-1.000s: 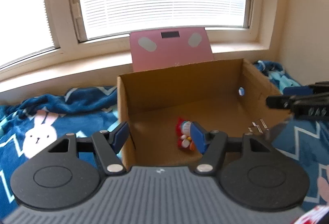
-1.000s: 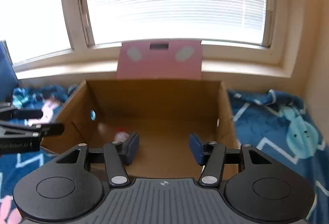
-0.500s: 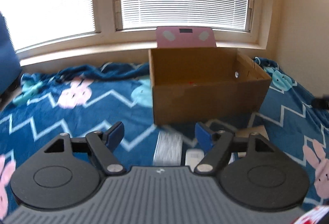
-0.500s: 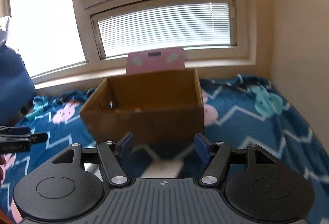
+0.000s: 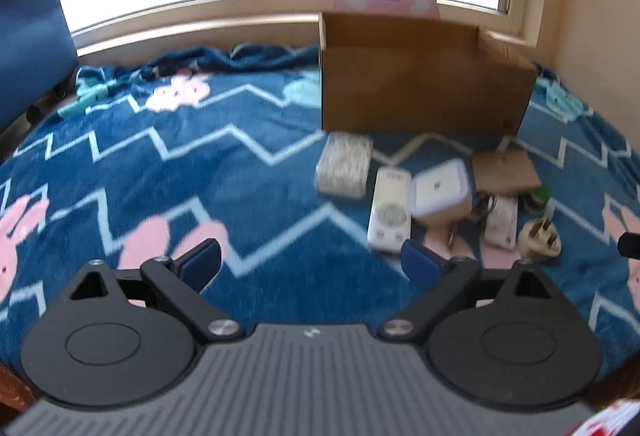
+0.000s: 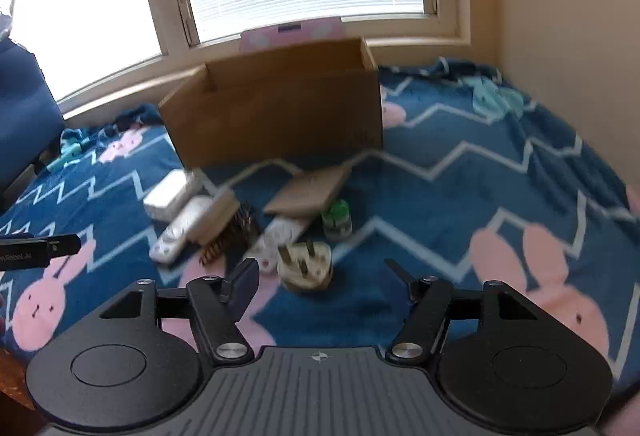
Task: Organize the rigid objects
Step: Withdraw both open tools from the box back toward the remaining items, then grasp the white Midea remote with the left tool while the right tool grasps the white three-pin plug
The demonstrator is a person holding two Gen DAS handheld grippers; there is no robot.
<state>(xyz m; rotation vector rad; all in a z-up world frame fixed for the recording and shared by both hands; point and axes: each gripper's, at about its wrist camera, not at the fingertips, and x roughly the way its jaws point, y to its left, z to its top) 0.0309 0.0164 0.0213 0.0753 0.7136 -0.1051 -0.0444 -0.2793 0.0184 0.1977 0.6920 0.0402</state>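
Both hand-held grippers hover over the blue zigzag blanket (image 5: 168,156) with pink bunnies, nothing between the fingers of either.

Left hand-held gripper (image 5: 311,260): jaws wide and opening, only blanket in the gap. Its right blue pad sits just near of the white remote (image 5: 390,214), not touching as far as I can tell.

Right hand-held gripper (image 6: 320,274): jaws moderately apart, empty. The white three-pin plug (image 6: 306,264) lies just beyond the gap, prongs up, apart from both fingers.

The items form a loose cluster on the blanket, in front of the cardboard box (image 5: 420,80), which stands open-topped at the far side under the window; a pink scale (image 5: 386,1) leans behind it.

Cluster in the left wrist view, left to right:
- flat white patterned packet (image 5: 345,169), nearest the box
- remote, long axis running near-far
- white square box with purple edge (image 5: 440,194), touching the remote's right side
- flat brown card piece (image 5: 506,172), far right of the cluster
- small white strip-shaped item (image 5: 500,222), near of the card
- green-capped small jar (image 5: 538,198), right of the strip
- plug, nearest right corner

The right wrist view also shows a dark spiky or bristled thing (image 6: 234,236) between the remote and the strip; blurred, can't identify it. Box contents aren't visible from here.
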